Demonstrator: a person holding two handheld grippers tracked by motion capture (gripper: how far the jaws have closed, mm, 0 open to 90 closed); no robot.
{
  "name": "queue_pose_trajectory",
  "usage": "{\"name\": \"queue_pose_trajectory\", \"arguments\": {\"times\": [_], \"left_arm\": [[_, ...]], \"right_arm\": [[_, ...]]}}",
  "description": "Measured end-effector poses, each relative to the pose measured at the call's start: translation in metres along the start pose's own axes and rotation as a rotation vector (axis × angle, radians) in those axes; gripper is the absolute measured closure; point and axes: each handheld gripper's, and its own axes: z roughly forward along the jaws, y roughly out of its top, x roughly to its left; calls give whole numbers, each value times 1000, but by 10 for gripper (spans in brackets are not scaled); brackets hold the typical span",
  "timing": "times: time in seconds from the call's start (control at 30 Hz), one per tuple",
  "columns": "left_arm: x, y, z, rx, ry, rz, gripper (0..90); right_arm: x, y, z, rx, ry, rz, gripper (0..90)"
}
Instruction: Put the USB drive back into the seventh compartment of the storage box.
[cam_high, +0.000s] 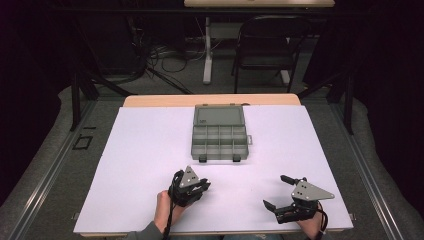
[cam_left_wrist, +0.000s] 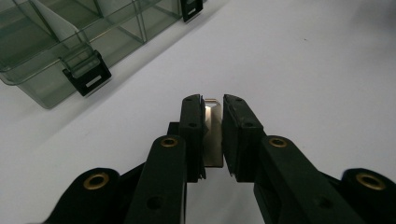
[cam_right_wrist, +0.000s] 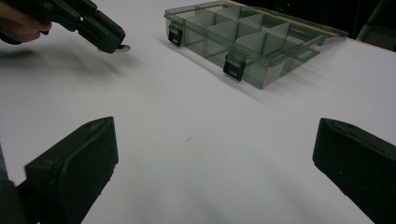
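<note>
A smoky grey plastic organiser box (cam_high: 220, 141) lies open mid-table, its lid (cam_high: 219, 116) folded flat behind it and its compartments looking empty. My left gripper (cam_high: 204, 186) is low over the white sheet in front of the box, shut on a small flat metal piece (cam_left_wrist: 213, 133) that stands upright between its pads. In the right gripper view that metal piece (cam_right_wrist: 124, 47) pokes out just past the left gripper's tips, close to the sheet. My right gripper (cam_high: 274, 191) rests at the near right with its jaws wide open and nothing between them (cam_right_wrist: 215, 135).
The box (cam_left_wrist: 56, 42) has two black latches on its front wall (cam_right_wrist: 232, 65). A white sheet (cam_high: 145, 150) covers the wooden table. Beyond the table's far edge stand a dark chair (cam_high: 265, 45) and a desk leg, with cables on the floor.
</note>
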Motion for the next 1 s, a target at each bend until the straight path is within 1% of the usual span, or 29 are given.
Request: {"name": "queue_pose_trajectory", "arguments": {"times": [0.03,0.13,0.53,0.6,1.0], "left_arm": [[0,0,-1,0,2,-1,781],[0,2,-2,-4,4,12,781],[3,8,-10,-39,8,10,781],[3,9,-11,-49,8,3,781],[5,17,-19,-84,15,9,781]], "right_arm": [[0,0,0,0,0,0,0],[0,0,0,2,-1,-1,0],[0,0,1,5,2,4,0],[0,0,1,6,1,2,0],[0,0,2,8,1,2,0]]}}
